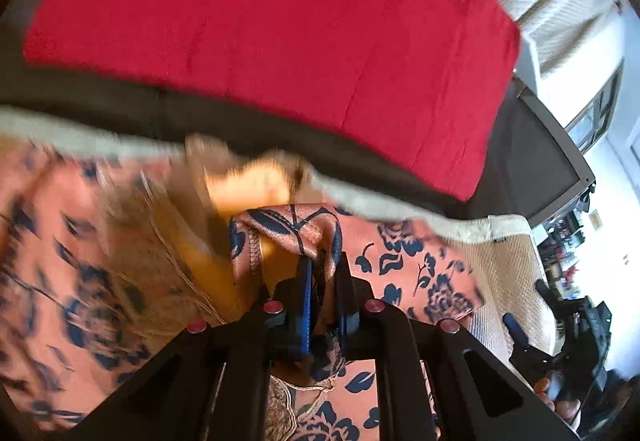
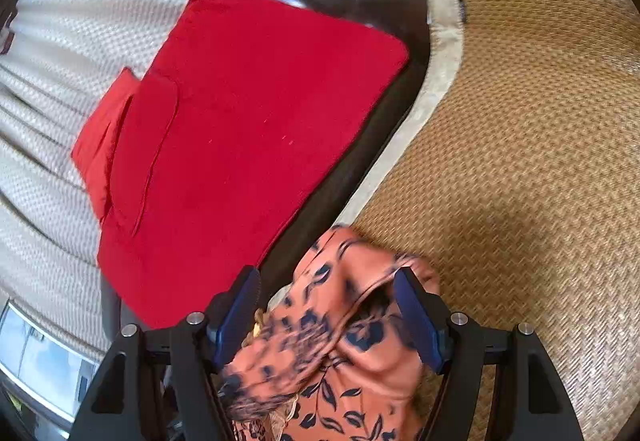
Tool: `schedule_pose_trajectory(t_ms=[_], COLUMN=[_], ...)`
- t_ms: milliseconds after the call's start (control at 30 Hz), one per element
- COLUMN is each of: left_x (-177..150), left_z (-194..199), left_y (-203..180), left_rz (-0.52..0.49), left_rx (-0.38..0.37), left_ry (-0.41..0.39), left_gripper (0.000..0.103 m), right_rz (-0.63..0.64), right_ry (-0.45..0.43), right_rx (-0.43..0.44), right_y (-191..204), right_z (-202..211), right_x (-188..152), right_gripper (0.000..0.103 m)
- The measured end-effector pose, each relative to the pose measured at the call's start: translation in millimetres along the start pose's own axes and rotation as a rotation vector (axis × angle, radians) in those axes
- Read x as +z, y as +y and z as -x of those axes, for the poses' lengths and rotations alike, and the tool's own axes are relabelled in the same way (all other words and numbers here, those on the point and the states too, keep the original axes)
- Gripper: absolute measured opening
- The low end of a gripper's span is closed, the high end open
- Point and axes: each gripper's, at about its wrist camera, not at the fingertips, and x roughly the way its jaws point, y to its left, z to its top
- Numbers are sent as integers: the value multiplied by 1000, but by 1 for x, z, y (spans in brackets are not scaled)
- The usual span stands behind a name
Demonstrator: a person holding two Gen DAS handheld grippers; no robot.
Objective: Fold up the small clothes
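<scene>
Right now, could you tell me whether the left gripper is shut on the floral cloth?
Shut on it: the left gripper has its blue pads nearly together with a bunched fold of the floral cloth pinched between them.

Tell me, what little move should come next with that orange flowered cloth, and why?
Probably the right gripper should close. Its blue pads stand apart with a bunched fold of the orange flowered cloth between them, not yet pinched, while the left gripper is already shut on a fold of the same cloth. With both sides gripped, the cloth could be lifted over the woven mat and folded.
</scene>
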Motion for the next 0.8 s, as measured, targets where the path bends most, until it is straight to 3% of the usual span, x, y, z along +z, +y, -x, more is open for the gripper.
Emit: schedule_pose_trajectory(t_ms=[100,167,267,367,467,567,633,667,700,767,800], left_x=[11,18,24,26,22,12,7,7,6,8,11], left_z=[46,83,103,112,108,90,89,90,91,112,123], left_y=[-9,-10,1,28,60,83,94,99,101,107,107], left_rz=[-45,-95,-118,-110,-96,-118,-110,-100,-94,-63,-44], left_rx=[26,108,224,284,401,448,454,450,444,421,417], left_ry=[-87,-152,-184,-138,-59,73,115,130,130,92,61], left_gripper=[10,10,10,10,10,12,17,26,38,51,55], right_rz=[-18,-13,5,37,80,144,202,229,254,288,310], right_ry=[2,7,21,51,89,134,176,197,227,290,324], right_rx=[-1,3,19,46,86,123,152,160,171,173,161], right_y=[-3,-2,8,19,35,55,72,78,85,93,96], right_z=[-1,-1,-6,-14,-24,-35,-45,-50,-56,-69,-77], right_x=[0,-1,-6,-15,-25,-40,-52,-58,-65,-80,-90], right_gripper=[73,73,73,73,73,73,73,72,67,60,50])
